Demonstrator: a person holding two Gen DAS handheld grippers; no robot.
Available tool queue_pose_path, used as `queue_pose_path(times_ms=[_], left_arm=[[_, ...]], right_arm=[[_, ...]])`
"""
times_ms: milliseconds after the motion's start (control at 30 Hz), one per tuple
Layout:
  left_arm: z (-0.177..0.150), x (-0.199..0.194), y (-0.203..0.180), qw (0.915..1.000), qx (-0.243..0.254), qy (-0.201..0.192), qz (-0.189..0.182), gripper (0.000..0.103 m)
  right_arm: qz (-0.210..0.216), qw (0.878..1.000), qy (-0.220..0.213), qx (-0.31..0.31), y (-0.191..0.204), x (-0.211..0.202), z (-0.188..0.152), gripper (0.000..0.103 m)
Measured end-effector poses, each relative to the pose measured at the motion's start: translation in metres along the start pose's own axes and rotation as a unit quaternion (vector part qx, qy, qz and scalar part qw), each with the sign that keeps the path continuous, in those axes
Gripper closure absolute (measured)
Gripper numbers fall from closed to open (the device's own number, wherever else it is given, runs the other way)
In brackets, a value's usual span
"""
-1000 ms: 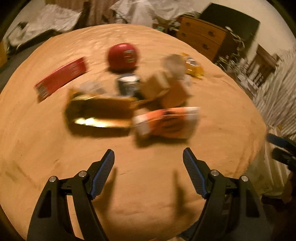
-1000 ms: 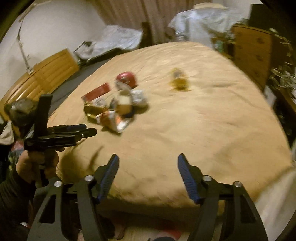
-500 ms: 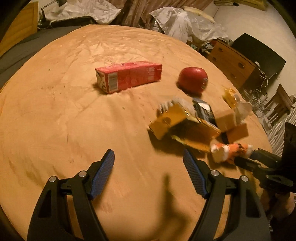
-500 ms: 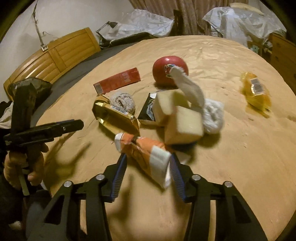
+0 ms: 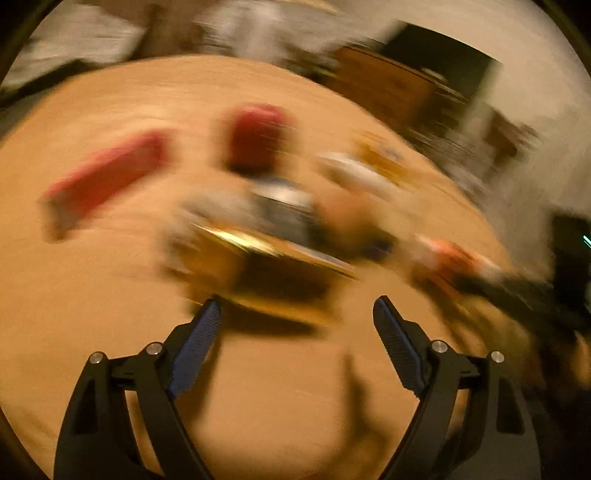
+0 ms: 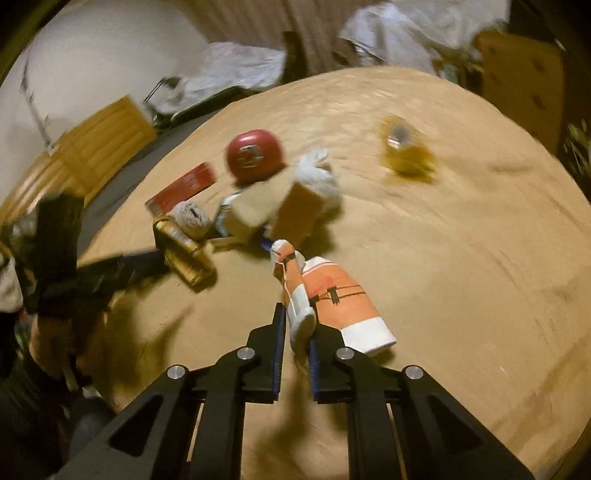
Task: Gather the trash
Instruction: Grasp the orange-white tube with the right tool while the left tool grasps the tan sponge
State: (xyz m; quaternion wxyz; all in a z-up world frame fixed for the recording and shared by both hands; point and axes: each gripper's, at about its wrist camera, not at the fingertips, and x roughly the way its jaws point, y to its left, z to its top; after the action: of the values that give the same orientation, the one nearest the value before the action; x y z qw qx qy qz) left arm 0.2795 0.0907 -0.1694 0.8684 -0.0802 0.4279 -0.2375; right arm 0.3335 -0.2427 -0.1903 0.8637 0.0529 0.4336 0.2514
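Observation:
A heap of trash lies on a tan bedspread (image 6: 461,258). My right gripper (image 6: 297,325) is shut on an orange and white wrapper (image 6: 332,299) and holds it at the heap's near edge. My left gripper (image 5: 295,317) is open and empty, just in front of a gold box (image 5: 255,266); this view is heavily blurred. In the right wrist view the left gripper (image 6: 122,266) reaches toward the gold box (image 6: 181,247) from the left. The heap also holds a red round tin (image 6: 255,155), a red carton (image 6: 184,184), two tan blocks (image 6: 273,210) and white crumpled paper (image 6: 321,173).
A yellow packet (image 6: 406,151) lies apart at the far right of the bed. A wooden dresser (image 6: 524,77) stands beyond the bed, a wooden headboard (image 6: 96,136) at the left. White bags (image 6: 406,29) sit behind.
My right gripper has shut on the orange and white wrapper and lifted its end. My left gripper has swung right to face the gold box at close range.

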Motion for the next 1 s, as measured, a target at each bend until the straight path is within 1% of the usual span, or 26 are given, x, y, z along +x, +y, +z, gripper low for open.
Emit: queue_pose_path(times_ms=[33, 67, 133, 233, 267, 300, 367, 400, 467, 500, 567, 633, 667, 700, 767, 800, 833, 867, 900, 933, 967, 1000], left_arm=[[-0.004, 0.000, -0.012, 0.9993, 0.020, 0.009, -0.030, 0.022], [-0.007, -0.002, -0.021, 0.9984, 0.035, 0.013, -0.041, 0.022], [-0.013, -0.008, -0.036, 0.9967, 0.064, 0.018, -0.047, 0.022], [-0.014, -0.020, -0.035, 0.9972, 0.068, 0.009, -0.030, 0.022], [-0.013, -0.024, -0.030, 0.9980, 0.059, 0.005, -0.022, 0.022], [-0.012, -0.029, -0.024, 0.9988, 0.048, 0.000, -0.010, 0.022], [-0.006, -0.039, -0.010, 0.9990, 0.033, -0.018, 0.022, 0.022], [-0.005, -0.044, -0.007, 0.9989, 0.028, -0.026, 0.026, 0.022], [0.001, -0.049, 0.000, 0.9979, 0.021, -0.042, 0.045, 0.022], [0.004, -0.052, -0.001, 0.9972, 0.020, -0.050, 0.052, 0.022], [0.015, -0.050, -0.012, 0.9956, 0.039, -0.059, 0.063, 0.022], [0.025, -0.039, -0.032, 0.9909, 0.079, -0.064, 0.088, 0.022], [0.031, -0.030, -0.041, 0.9892, 0.098, -0.060, 0.092, 0.022], [0.035, -0.021, -0.048, 0.9879, 0.111, -0.054, 0.094, 0.022], [0.047, 0.002, -0.058, 0.9868, 0.131, -0.026, 0.092, 0.022], [0.052, 0.013, -0.060, 0.9874, 0.131, -0.012, 0.088, 0.022], [0.057, 0.024, -0.058, 0.9886, 0.125, 0.003, 0.084, 0.022], [0.061, 0.031, -0.057, 0.9894, 0.118, 0.009, 0.085, 0.022], [0.064, 0.038, -0.054, 0.9899, 0.112, 0.013, 0.086, 0.023], [0.068, 0.044, -0.052, 0.9905, 0.106, 0.018, 0.086, 0.027], [0.070, 0.049, -0.050, 0.9906, 0.102, 0.021, 0.089, 0.029], [0.071, 0.054, -0.050, 0.9905, 0.100, 0.025, 0.090, 0.032]], right_arm=[[-0.002, 1.000, -0.001, 0.013, -0.008, -0.003, -0.002, 0.090], [-0.002, 1.000, -0.001, 0.027, -0.016, -0.005, -0.003, 0.089], [-0.004, 0.999, -0.002, 0.046, -0.025, -0.006, -0.005, 0.087], [-0.025, 0.999, -0.009, 0.045, -0.031, -0.011, -0.008, 0.079], [-0.028, 0.999, -0.010, 0.045, -0.034, -0.013, -0.009, 0.074], [-0.037, 0.998, -0.014, 0.040, -0.035, -0.016, -0.010, 0.072], [-0.056, 0.998, -0.019, 0.024, -0.037, -0.024, -0.014, 0.064], [-0.062, 0.998, -0.021, 0.017, -0.037, -0.026, -0.015, 0.062], [-0.082, 0.996, -0.032, -0.004, -0.032, -0.033, -0.017, 0.049], [-0.089, 0.995, -0.038, -0.017, -0.028, -0.036, -0.017, 0.048], [-0.089, 0.994, -0.045, -0.045, -0.018, -0.039, -0.015, 0.047], [-0.081, 0.993, -0.045, -0.079, -0.006, -0.039, -0.011, 0.047], [-0.074, 0.992, -0.040, -0.093, 0.000, -0.036, -0.009, 0.047], [-0.065, 0.991, -0.029, -0.109, 0.004, -0.031, -0.006, 0.047], [-0.053, 0.989, -0.006, -0.138, 0.009, -0.017, -0.001, 0.046], [-0.056, 0.988, 0.001, -0.143, 0.009, -0.013, 0.001, 0.045], [-0.058, 0.987, 0.009, -0.149, 0.009, -0.007, 0.003, 0.041], [-0.061, 0.986, 0.013, -0.152, 0.007, -0.003, 0.005, 0.038], [-0.070, 0.985, 0.015, -0.155, 0.005, 0.001, 0.007, 0.038], [-0.073, 0.985, 0.016, -0.156, 0.003, 0.003, 0.009, 0.038], [-0.075, 0.985, 0.018, -0.157, 0.000, 0.006, 0.012, 0.038], [-0.078, 0.984, 0.020, -0.159, -0.001, 0.008, 0.012, 0.040]])
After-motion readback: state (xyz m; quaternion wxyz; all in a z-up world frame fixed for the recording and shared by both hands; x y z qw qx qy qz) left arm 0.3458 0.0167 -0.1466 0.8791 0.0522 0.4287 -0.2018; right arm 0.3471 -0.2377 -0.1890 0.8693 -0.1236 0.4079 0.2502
